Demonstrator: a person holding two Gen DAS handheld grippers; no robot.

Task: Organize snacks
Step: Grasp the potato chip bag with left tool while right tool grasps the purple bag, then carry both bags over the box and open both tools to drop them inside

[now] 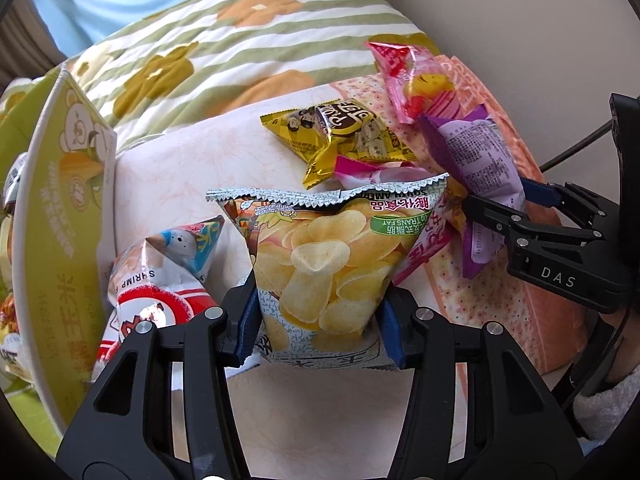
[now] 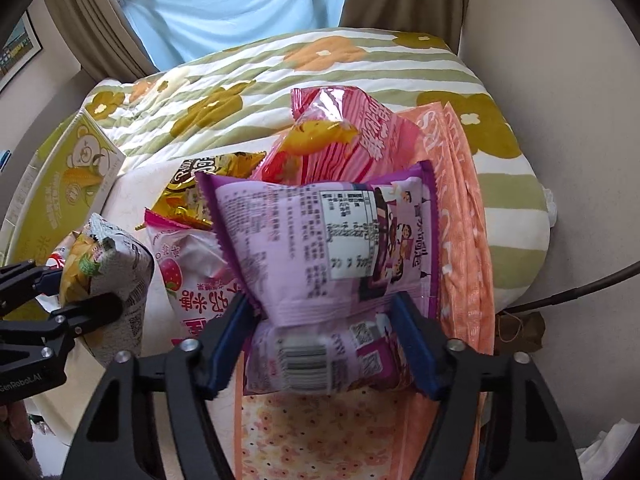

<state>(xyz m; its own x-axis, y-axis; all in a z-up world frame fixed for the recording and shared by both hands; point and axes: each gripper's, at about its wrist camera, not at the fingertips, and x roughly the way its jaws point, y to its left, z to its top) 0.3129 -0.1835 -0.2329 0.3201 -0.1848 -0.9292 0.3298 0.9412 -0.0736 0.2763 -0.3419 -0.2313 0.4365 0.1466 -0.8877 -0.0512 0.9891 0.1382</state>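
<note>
Snacks lie heaped on a pale cushion (image 1: 192, 168) atop a flowered quilt (image 1: 224, 40), and two of them are already in the tools. Biggest first: the green corn-snack box (image 1: 60, 208) stands open at nine o'clock in the left wrist view, its wall close beside the shrimp-cracker bag (image 1: 160, 280), so a sideways swing that way could knock the box or drag that bag. At the centre the potato-chip bag (image 1: 320, 264) is clamped low down between the left gripper's (image 1: 318, 332) blue pads; it is puffy and slick, held only near its bottom seam, so I judge it could pivot or slide out if jerked. At three o'clock the right gripper (image 2: 324, 344) is clamped on the purple snack bag (image 2: 320, 240), pads denting its lower part; the grip looks partial, and the bag may sag. Pink bags (image 2: 192, 280) and a yellow one (image 1: 340, 132) lie touching underneath, so a lift could tug them along. The two tools sit near each other, and open room is mainly upward and toward twelve o'clock over the quilt.
</note>
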